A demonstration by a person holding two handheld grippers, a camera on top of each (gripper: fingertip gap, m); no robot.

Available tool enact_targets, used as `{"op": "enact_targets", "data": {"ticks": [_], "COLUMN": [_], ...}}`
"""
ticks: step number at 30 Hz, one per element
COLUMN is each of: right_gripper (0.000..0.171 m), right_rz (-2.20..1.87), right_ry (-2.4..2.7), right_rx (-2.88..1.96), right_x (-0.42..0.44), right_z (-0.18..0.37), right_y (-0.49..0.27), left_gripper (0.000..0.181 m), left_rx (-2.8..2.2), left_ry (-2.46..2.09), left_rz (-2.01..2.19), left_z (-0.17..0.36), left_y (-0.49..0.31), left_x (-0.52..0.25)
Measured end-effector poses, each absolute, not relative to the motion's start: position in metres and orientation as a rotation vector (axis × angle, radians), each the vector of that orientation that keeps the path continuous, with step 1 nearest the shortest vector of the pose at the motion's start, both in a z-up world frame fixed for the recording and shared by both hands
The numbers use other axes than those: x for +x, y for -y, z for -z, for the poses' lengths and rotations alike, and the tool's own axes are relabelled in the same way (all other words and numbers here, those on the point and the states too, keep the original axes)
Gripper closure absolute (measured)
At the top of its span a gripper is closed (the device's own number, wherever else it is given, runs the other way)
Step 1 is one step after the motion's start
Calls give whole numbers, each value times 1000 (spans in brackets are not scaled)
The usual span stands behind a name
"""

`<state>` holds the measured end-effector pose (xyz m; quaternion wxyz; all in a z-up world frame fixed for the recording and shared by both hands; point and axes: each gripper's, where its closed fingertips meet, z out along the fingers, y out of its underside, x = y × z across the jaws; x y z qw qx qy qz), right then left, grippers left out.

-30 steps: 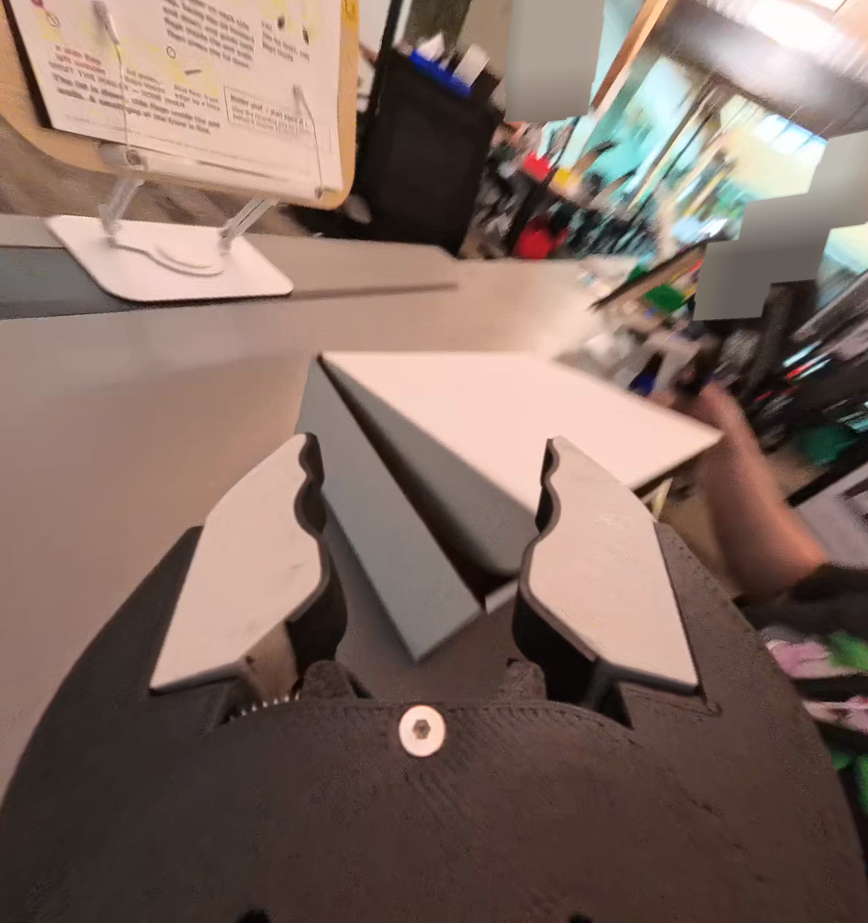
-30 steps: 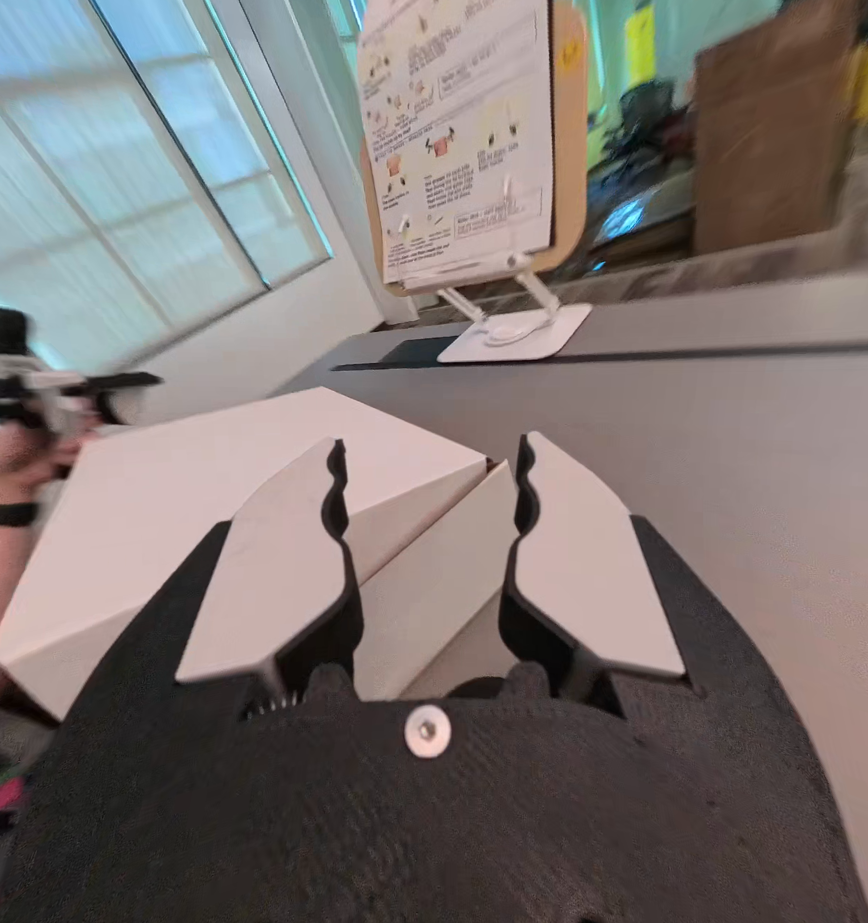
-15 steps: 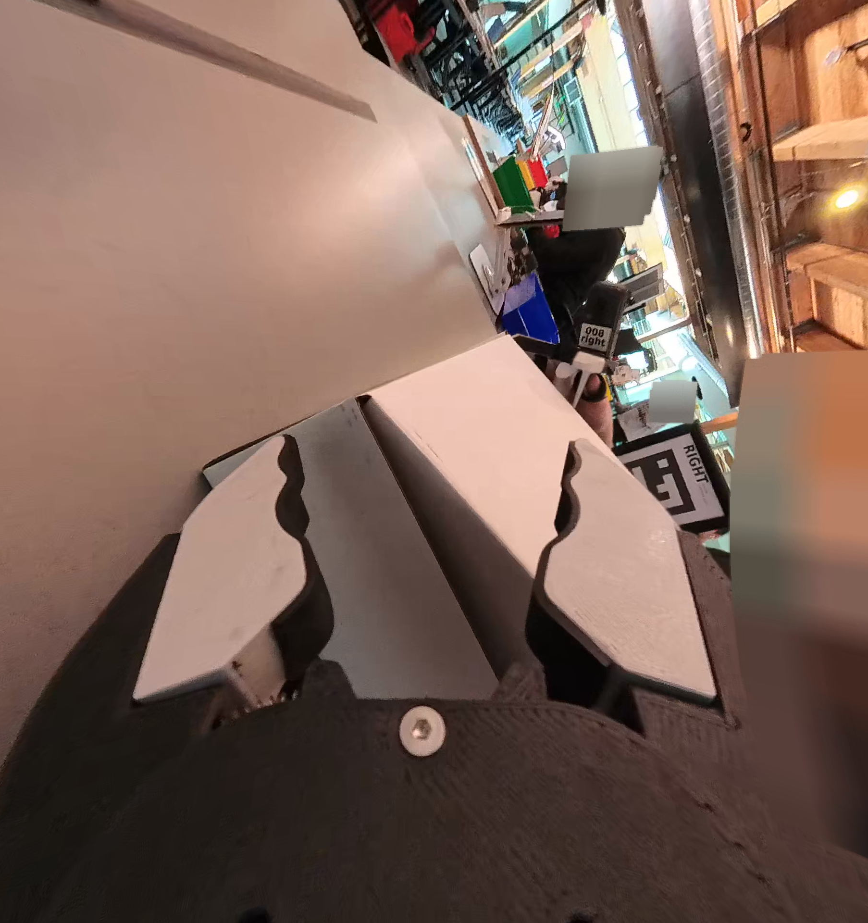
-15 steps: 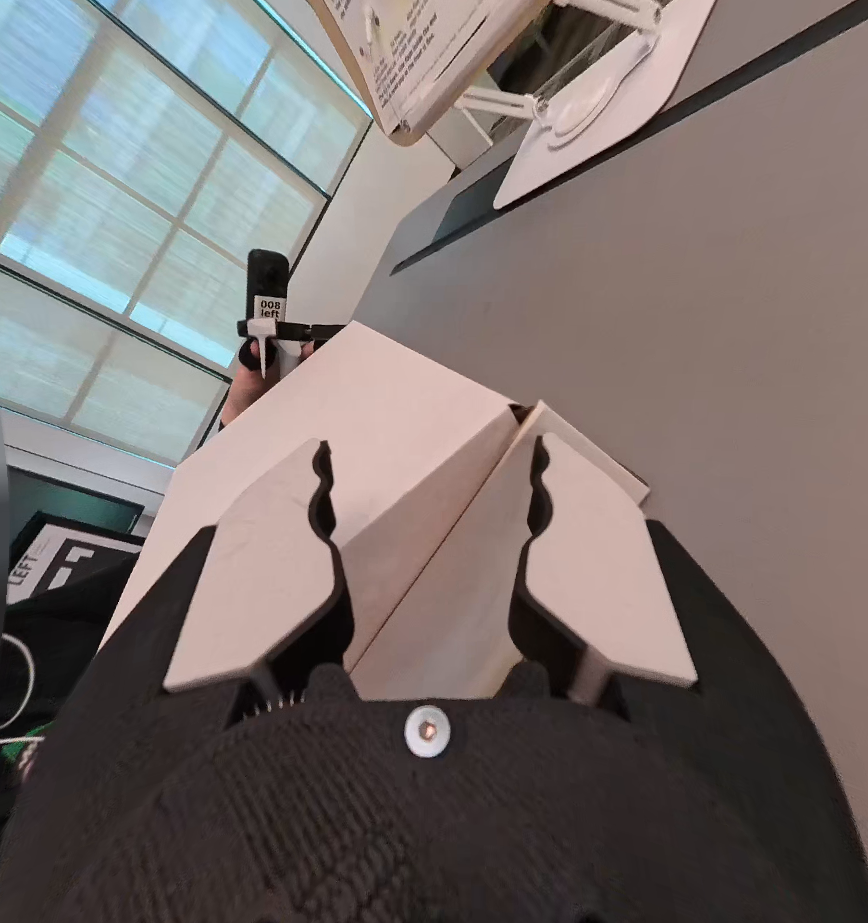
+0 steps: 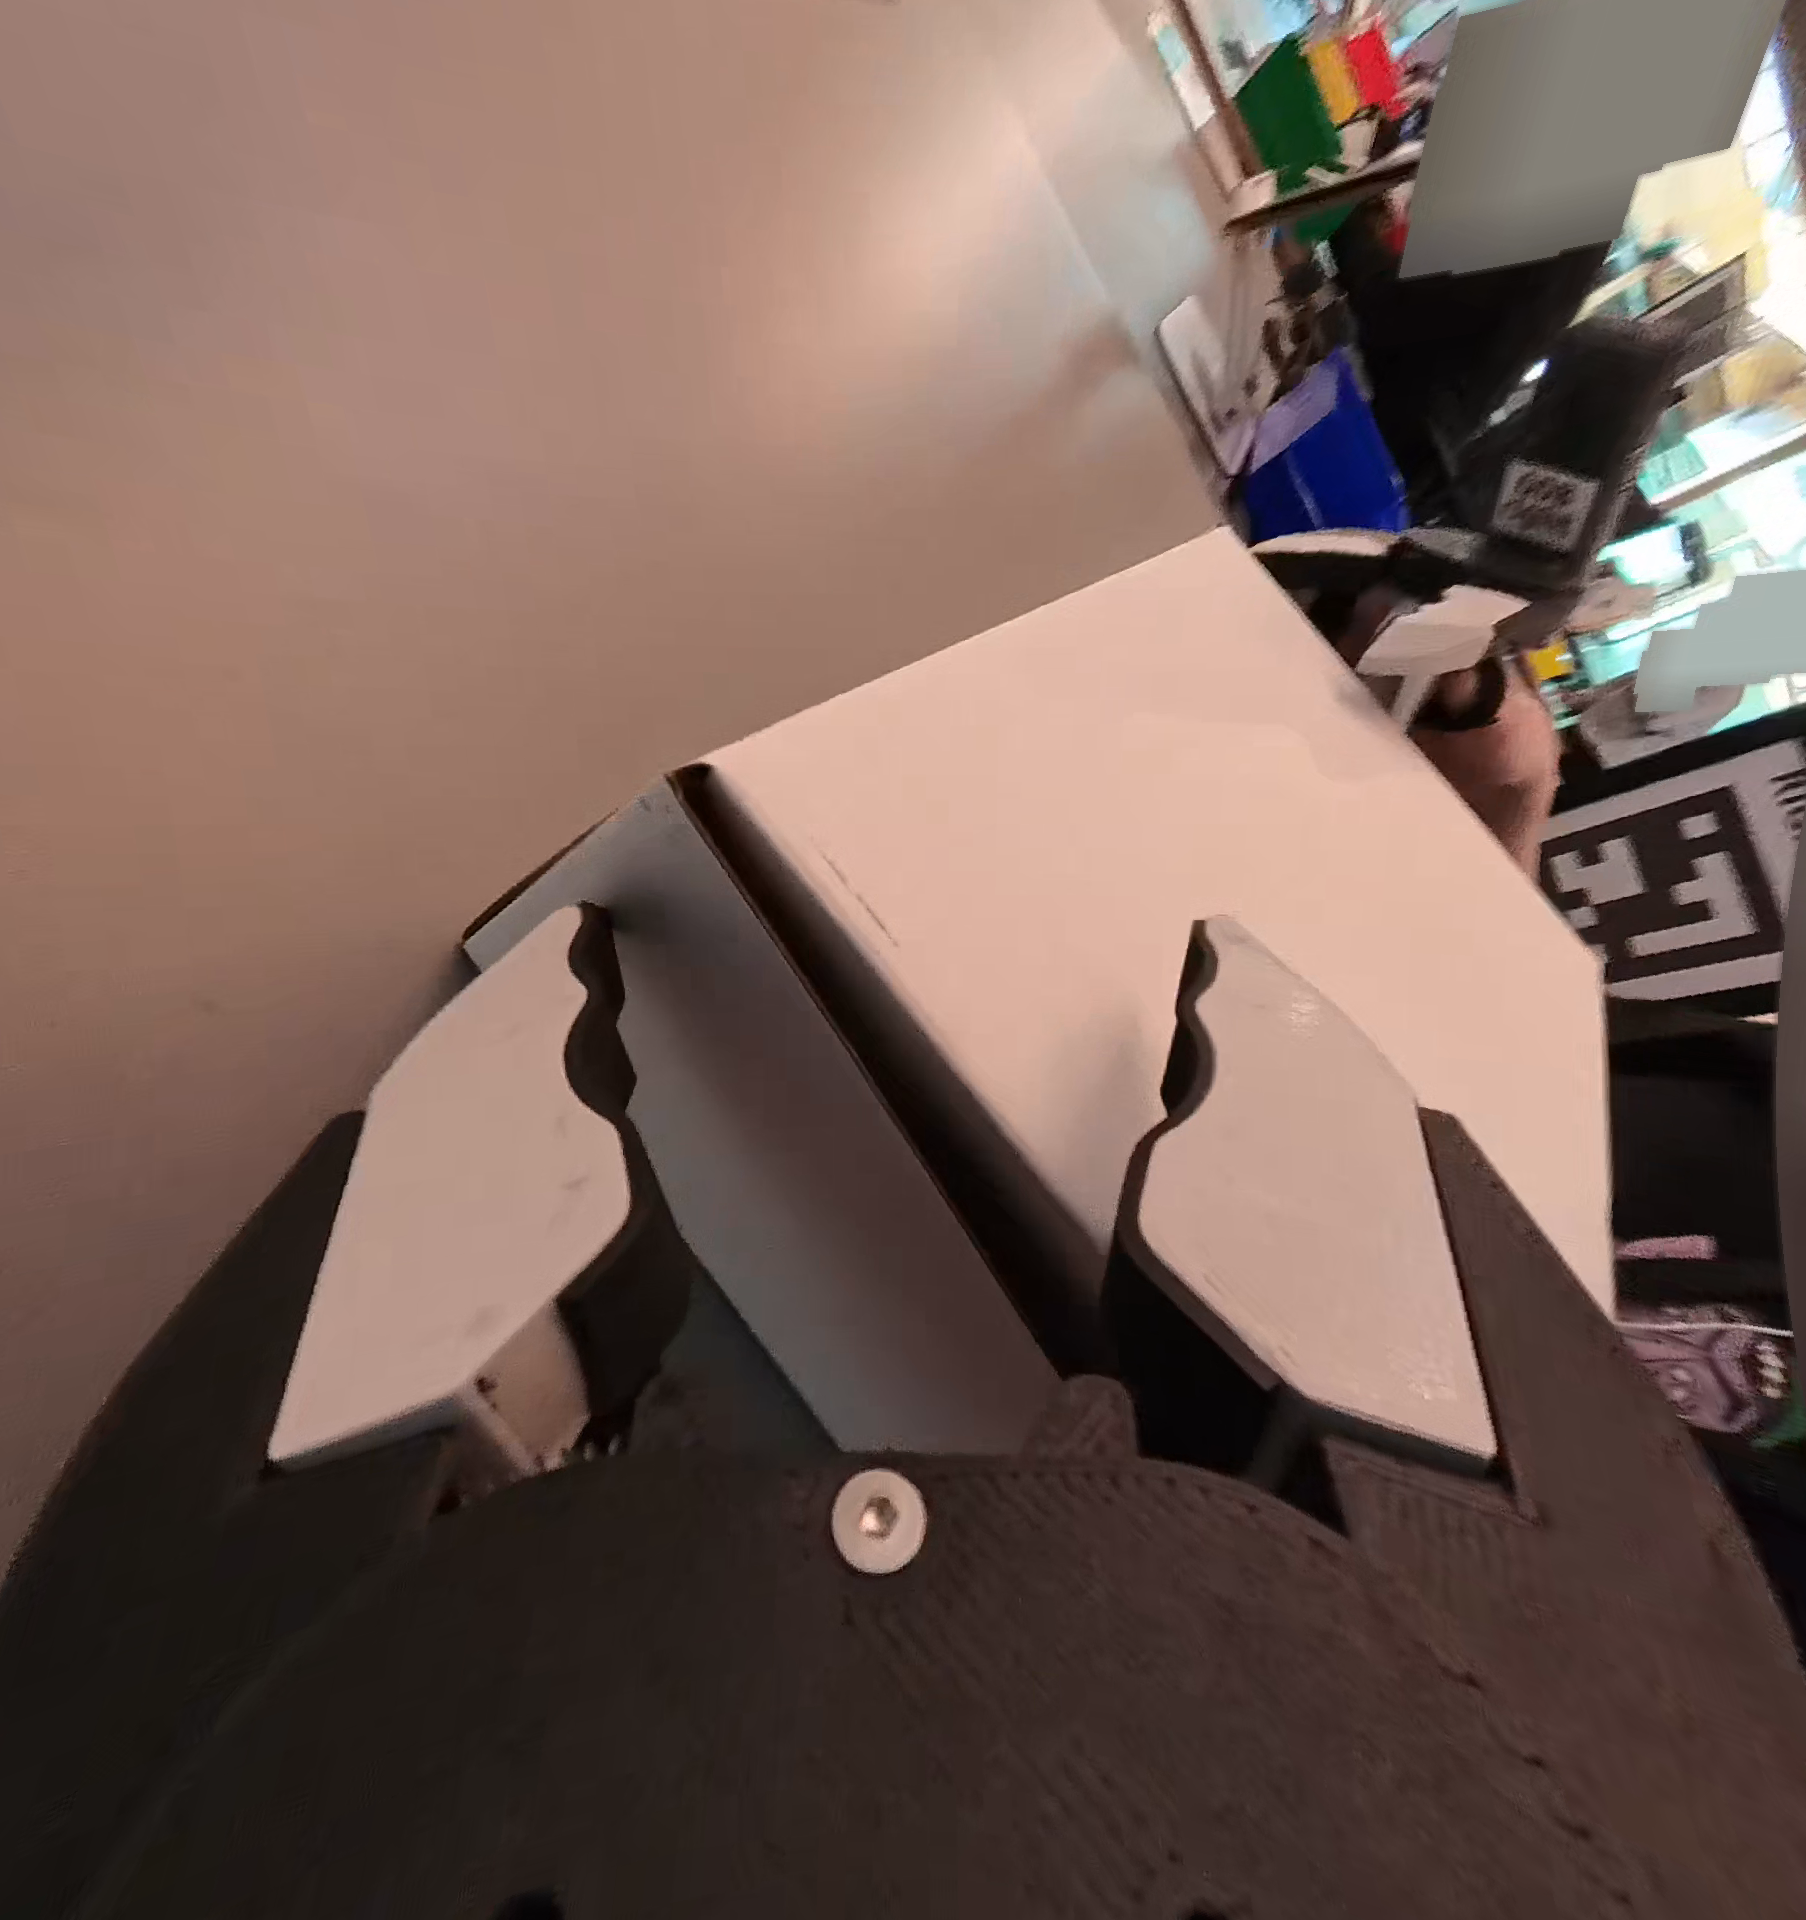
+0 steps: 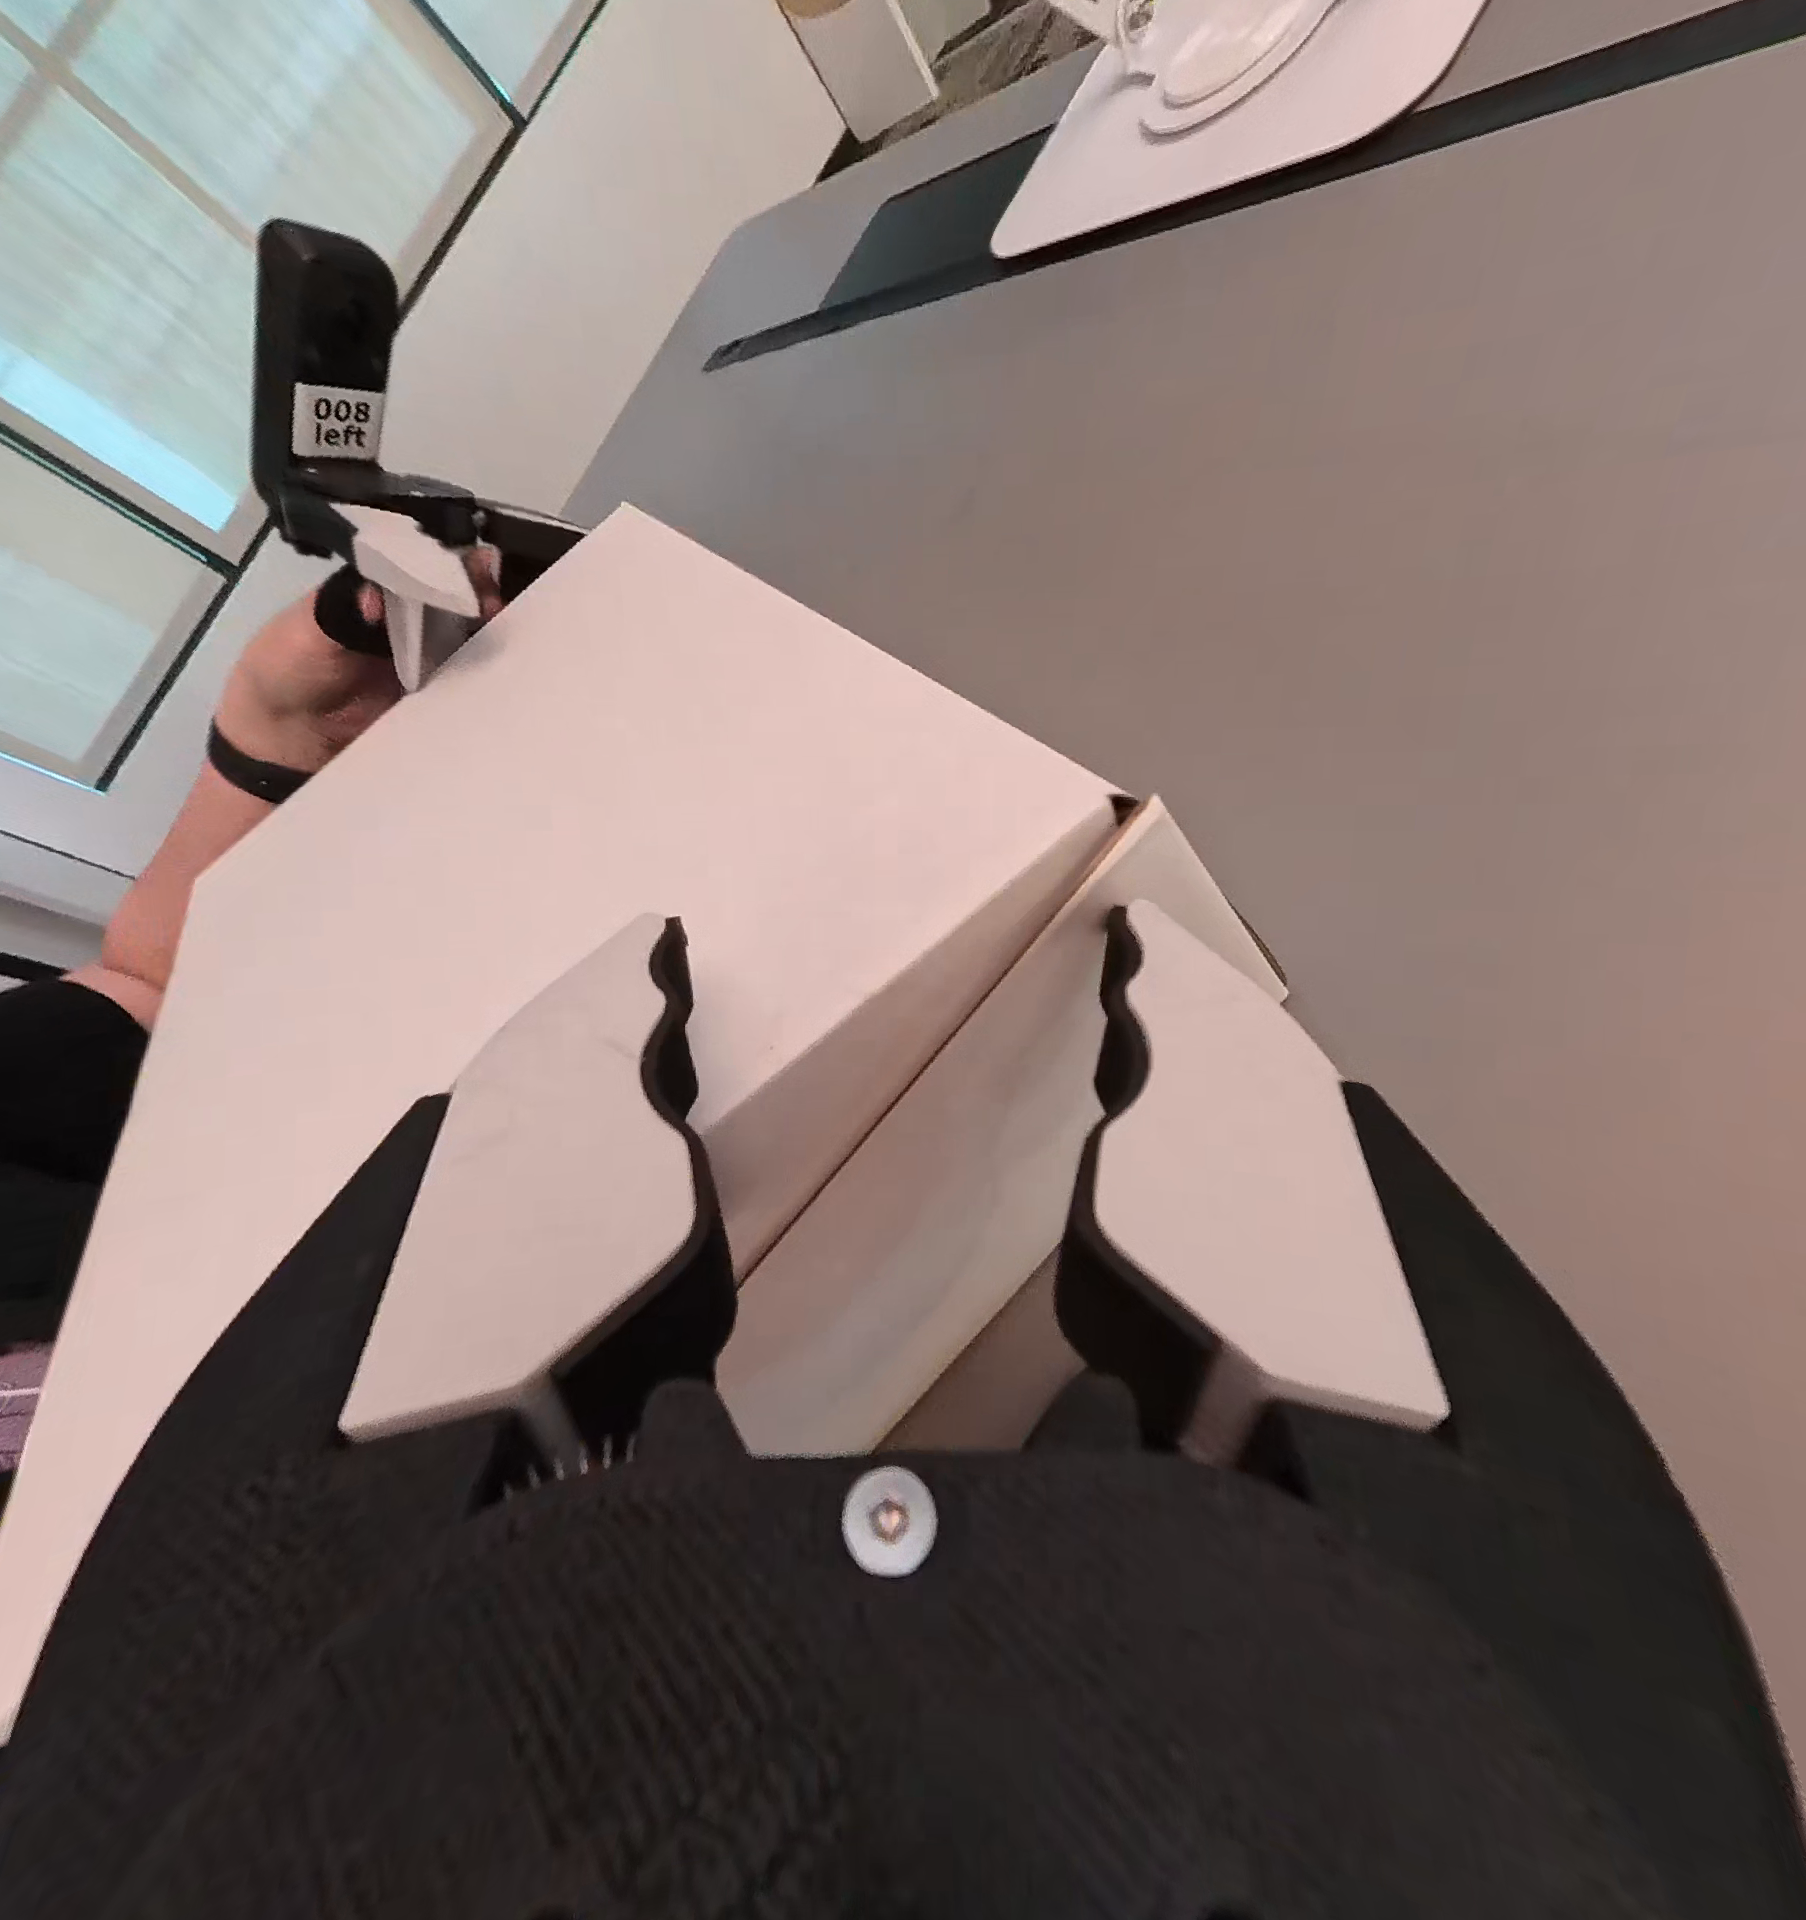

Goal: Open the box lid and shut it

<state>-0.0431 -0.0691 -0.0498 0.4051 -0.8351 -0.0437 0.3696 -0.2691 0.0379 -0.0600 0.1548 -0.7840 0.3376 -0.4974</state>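
Observation:
A white box sits on the grey table. Its lid is tilted off the base, with a thin dark gap along the seam. My right gripper is open, its fingers either side of the seam at one end of the box. My left gripper is open and straddles the seam at the other end, the lid on its right and the base wall on its left. Each gripper shows past the box in the other's view: the left one and the right one.
A white stand foot and a dark strip lie at the back of the table. Windows are beyond the box in the right wrist view. A cluttered room lies past the table edge. A person's hand holds the left gripper.
Both views have rolled steeply, so the table now slants across the frames. The wedge between lid and base has narrowed to a thin gap. Both grippers stay open at the box ends.

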Motion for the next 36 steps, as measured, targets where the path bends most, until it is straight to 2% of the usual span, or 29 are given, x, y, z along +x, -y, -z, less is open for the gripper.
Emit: {"op": "enact_targets", "data": {"ticks": [7, 12, 17, 20, 25, 30, 31, 34, 35, 36], "right_gripper": [98, 108, 108, 112, 104, 104, 110, 160, 171, 171], "right_rz": [-913, -926, -967, -940, -1118, -1024, -975, -772, -744, -723], "right_ry": [143, 145, 192, 270, 176, 150, 176, 473, 564, 630], "right_rx": [-2149, -2164, -2136, -2129, -2020, -1930, -1939, -1941, -1909, -1877], "right_x": [-52, -51, -57, -49, -27, 4, 12, 28, 28, 28], "right_z": [50, 54, 52, 53, 40, 29, 32, 51, 55, 59], "right_y": [71, 66, 51, 25, -6, -11, -15, -22, -23, -25], "left_gripper": [76, 77, 77, 89, 104, 105, 105, 105, 105, 105], "left_rx": [-2254, -2256, -2275, -2314, -2312, -2322, -2327, -2331, -2332, -2335], "left_ry": [-990, -953, -925, -809, -723, -737, -743, -749, -753, -757], "left_rz": [1310, 1313, 1267, 1266, 1394, 1408, 1410, 1414, 1411, 1406], "left_z": [63, 63, 64, 65, 65, 67, 67, 67, 67, 67], "left_y": [-26, -24, -27, -40, -45, -42, -42, -44, -45, -45], "left_x": [-272, -275, -285, -292, -294, -293, -293, -291, -290, -288]}}
